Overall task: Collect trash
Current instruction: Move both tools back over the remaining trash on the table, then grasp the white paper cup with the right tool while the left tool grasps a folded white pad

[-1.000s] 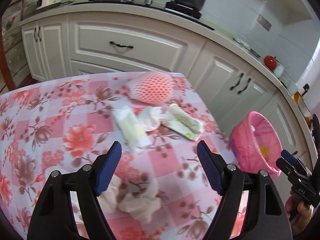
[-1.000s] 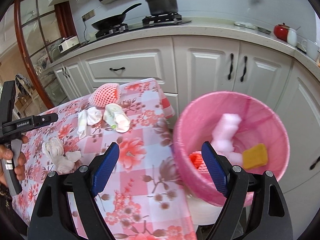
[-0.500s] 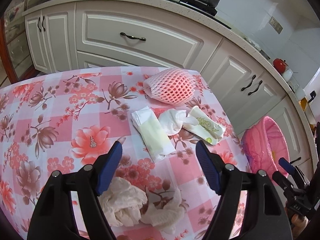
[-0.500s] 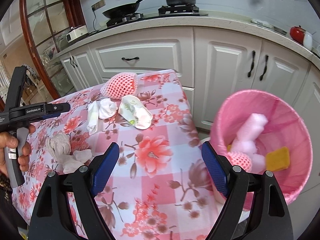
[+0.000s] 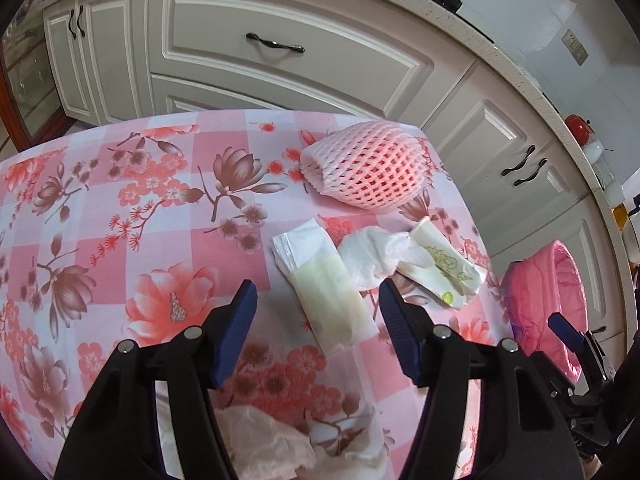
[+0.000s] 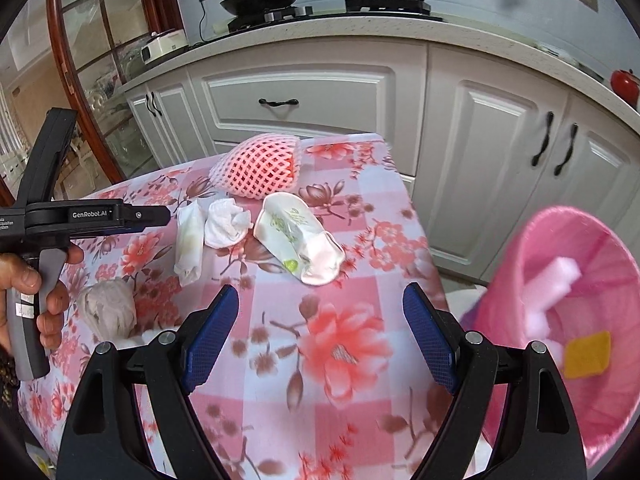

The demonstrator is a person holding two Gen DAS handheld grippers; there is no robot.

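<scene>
- The pink bin stands off the table's edge at 3 o'clock of my right gripper; inside it lie 1 white foam piece and 1 yellow sponge
- On the floral tablecloth I count 5 bits of trash: 1 pink foam net at 12 o'clock, 1 flat wrapper, 1 crumpled white tissue, 1 printed packet, 1 wad of tissue at 6 o'clock
- My left gripper has just been closing its jaws; they stand half apart over the flat wrapper, pads not pressing it
- My right jaws gape wide, holding nothing
</scene>
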